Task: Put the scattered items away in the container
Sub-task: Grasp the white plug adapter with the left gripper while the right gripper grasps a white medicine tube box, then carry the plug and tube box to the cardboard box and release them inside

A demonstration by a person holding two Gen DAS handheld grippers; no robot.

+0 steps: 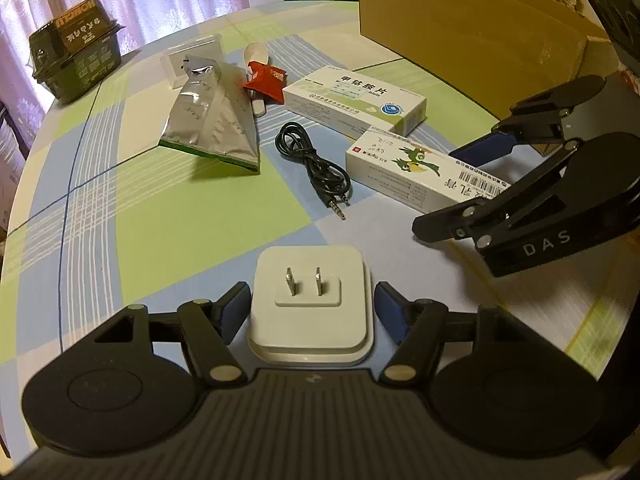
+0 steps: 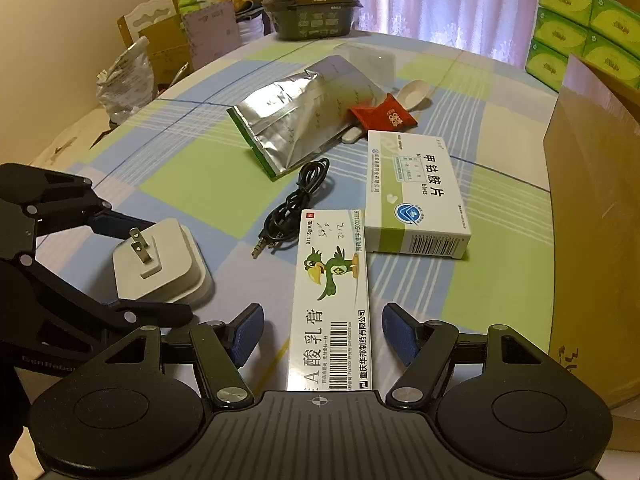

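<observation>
Both grippers stand spread and empty: the left gripper (image 1: 311, 307) brackets the white plug adapter (image 1: 309, 309) between its fingers, the right gripper (image 2: 323, 336) straddles the ointment box (image 2: 330, 304). Close squarely on flat sides, then lift toward the cardboard box (image 2: 596, 220) beyond the right finger.

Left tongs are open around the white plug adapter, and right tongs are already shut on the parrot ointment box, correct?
Not quite. The right tongs are open: the right wrist view shows gaps between both pads and the parrot ointment box. The left tongs are open around the white plug adapter.
</observation>
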